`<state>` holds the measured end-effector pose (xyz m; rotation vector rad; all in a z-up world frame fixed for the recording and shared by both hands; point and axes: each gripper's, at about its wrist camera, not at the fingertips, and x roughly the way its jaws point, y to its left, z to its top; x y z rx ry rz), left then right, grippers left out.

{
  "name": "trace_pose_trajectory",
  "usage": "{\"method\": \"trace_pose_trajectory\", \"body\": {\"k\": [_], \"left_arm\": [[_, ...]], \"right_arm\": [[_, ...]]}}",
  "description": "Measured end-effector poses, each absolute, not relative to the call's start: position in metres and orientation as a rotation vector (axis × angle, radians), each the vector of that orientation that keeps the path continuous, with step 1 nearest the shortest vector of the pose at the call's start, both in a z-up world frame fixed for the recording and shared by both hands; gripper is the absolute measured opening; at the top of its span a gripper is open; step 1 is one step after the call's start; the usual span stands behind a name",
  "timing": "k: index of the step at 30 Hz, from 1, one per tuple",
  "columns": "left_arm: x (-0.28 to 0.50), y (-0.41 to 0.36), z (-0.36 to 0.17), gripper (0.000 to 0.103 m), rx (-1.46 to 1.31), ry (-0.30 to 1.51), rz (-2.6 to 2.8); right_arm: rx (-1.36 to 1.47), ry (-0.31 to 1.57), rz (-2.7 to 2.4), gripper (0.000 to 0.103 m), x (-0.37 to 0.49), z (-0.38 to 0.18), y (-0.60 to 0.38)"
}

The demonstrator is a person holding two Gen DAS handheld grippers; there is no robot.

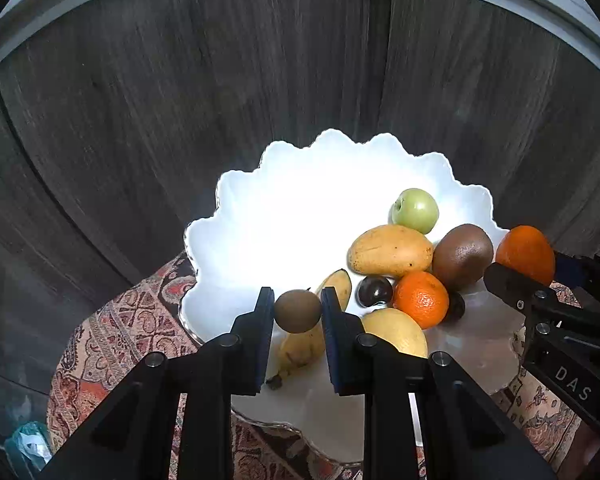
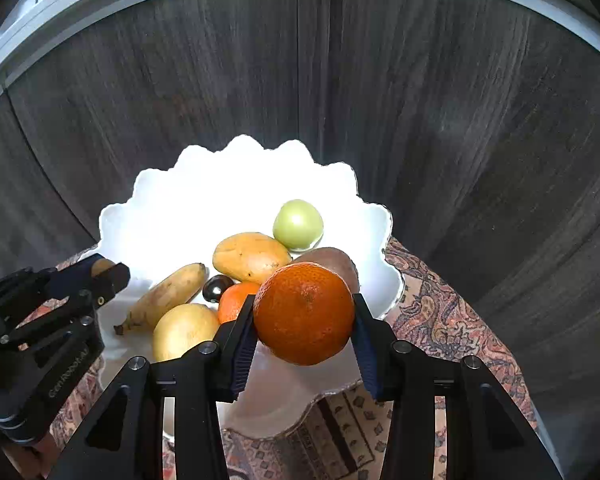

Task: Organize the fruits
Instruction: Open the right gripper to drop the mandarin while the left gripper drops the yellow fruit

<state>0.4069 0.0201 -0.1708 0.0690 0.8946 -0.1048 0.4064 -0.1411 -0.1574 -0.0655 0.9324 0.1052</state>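
Observation:
A white scalloped bowl holds a green apple, a mango, a brown kiwi, an orange, a dark plum, a banana and a yellow fruit. My left gripper is shut on a small kiwi above the bowl's near side. My right gripper is shut on a large orange above the bowl's near right rim; it also shows in the left wrist view. The left gripper appears at the left of the right wrist view.
The bowl stands on a patterned red and beige cloth. Dark wood-grain panels rise close behind it. A crumpled teal and white bag lies at the lower left.

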Motion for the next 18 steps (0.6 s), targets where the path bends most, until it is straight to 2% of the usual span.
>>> {"method": "trace_pose_trajectory", "body": {"k": [2,5,7,9,10,11,18], "left_arm": [[0.405,0.022,-0.171,0.045,0.063,0.886,-0.097],[0.403,0.025,-0.170,0.059,0.054,0.875,-0.083],[0.401,0.027,-0.168,0.063,0.056,0.871,-0.074],[0.399,0.028,-0.164,0.072,0.062,0.862,-0.061],[0.396,0.029,-0.161,0.076,0.059,0.853,-0.053],[0.395,0.031,-0.159,0.079,0.055,0.848,-0.047],[0.376,0.038,-0.139,0.085,0.029,0.830,-0.016]], "right_arm": [[-0.062,0.932,0.115,0.045,0.407,-0.158,-0.141],[-0.059,0.927,0.109,0.049,0.407,-0.157,-0.141],[-0.061,0.912,0.097,0.060,0.406,-0.154,-0.142],[-0.067,0.888,0.079,0.074,0.404,-0.148,-0.142],[-0.068,0.881,0.073,0.077,0.403,-0.145,-0.141],[-0.068,0.878,0.069,0.081,0.402,-0.143,-0.141],[-0.079,0.847,0.044,0.084,0.387,-0.121,-0.140]]}}
